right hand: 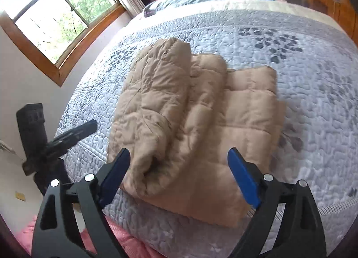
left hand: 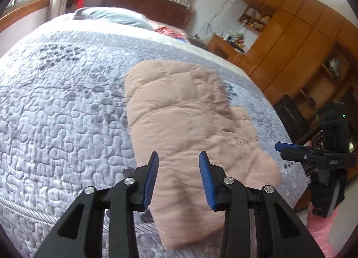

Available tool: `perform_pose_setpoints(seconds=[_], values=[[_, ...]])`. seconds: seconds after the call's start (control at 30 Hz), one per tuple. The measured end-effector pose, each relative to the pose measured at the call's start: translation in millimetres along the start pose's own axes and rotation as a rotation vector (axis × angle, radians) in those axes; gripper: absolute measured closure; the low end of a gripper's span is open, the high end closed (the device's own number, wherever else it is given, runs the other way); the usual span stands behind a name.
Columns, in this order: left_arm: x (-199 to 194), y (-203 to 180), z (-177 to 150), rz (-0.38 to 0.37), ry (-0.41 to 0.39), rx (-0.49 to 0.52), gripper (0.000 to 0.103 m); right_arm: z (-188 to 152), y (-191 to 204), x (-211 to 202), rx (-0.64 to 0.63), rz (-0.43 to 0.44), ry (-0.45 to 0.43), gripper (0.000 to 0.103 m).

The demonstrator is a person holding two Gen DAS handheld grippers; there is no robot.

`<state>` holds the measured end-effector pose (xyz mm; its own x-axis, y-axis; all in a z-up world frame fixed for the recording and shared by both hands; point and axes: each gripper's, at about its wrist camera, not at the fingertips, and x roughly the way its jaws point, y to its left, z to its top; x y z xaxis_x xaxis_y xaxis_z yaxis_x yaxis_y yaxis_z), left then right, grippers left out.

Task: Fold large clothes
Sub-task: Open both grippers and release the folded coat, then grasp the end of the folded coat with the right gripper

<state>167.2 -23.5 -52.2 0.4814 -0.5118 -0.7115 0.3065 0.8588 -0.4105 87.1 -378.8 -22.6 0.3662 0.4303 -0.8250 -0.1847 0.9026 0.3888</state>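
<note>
The padded jacket (left hand: 190,128) lies folded into a thick bundle on the quilted bedspread (left hand: 56,112), near the foot edge of the bed, with its long side running away from both cameras. In the right wrist view the jacket (right hand: 192,119) shows a puffy rolled part on its left, heaped over a flatter folded layer that spreads to the right and toward the near edge of the bed. The left gripper (left hand: 179,177) hangs above the near end of the bundle with its two blue-padded fingers (left hand: 152,179) spread moderately wide, nothing between them; the cloth shows through the gap, and the fingers do not appear to touch it. The right gripper (right hand: 179,177) is also over the near end of the jacket, its fingers (right hand: 243,179) spread wide and empty, the left one near the rolled part and the right one above the flat layer. Each gripper shows at the edge of the other's view, off to the side of the bedspread (right hand: 302,79). Farther off, a grey pillow (left hand: 111,17) lies at the head of the bed before a dark wooden headboard (left hand: 145,3). A window (right hand: 64,16) with a wooden frame is on one side of the room, and wooden cabinets (left hand: 290,41) stand along the other.
</note>
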Motion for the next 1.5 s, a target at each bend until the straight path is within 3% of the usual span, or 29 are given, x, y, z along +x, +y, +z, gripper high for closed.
perform_pose_setpoints(seconds=[0.17, 0.33, 0.5, 0.6, 0.9, 1.2, 1.5], values=[[22, 22, 3, 0.006, 0.045, -0.03, 0.066, 31, -5, 40, 0.079, 0.015, 0.111, 0.015], [33, 31, 5, 0.007, 0.057, -0.038, 0.066, 33, 0, 68, 0.079, 0.005, 0.173, 0.015], [37, 29, 7, 0.017, 0.056, -0.027, 0.066, 37, 17, 83, 0.035, -0.05, 0.196, 0.039], [38, 29, 8, 0.026, 0.054, -0.018, 0.066, 37, 25, 86, -0.009, -0.07, 0.186, 0.058], [24, 16, 5, 0.045, 0.029, 0.016, 0.065, 28, 51, 64, -0.209, -0.145, 0.106, 0.075], [10, -8, 8, 0.027, -0.005, 0.062, 0.065, 29, 58, 21, -0.245, -0.107, 0.021, 0.081], [19, -35, 8, -0.002, 0.013, 0.122, 0.065, 16, 31, -25, -0.184, -0.087, -0.061, 0.081]])
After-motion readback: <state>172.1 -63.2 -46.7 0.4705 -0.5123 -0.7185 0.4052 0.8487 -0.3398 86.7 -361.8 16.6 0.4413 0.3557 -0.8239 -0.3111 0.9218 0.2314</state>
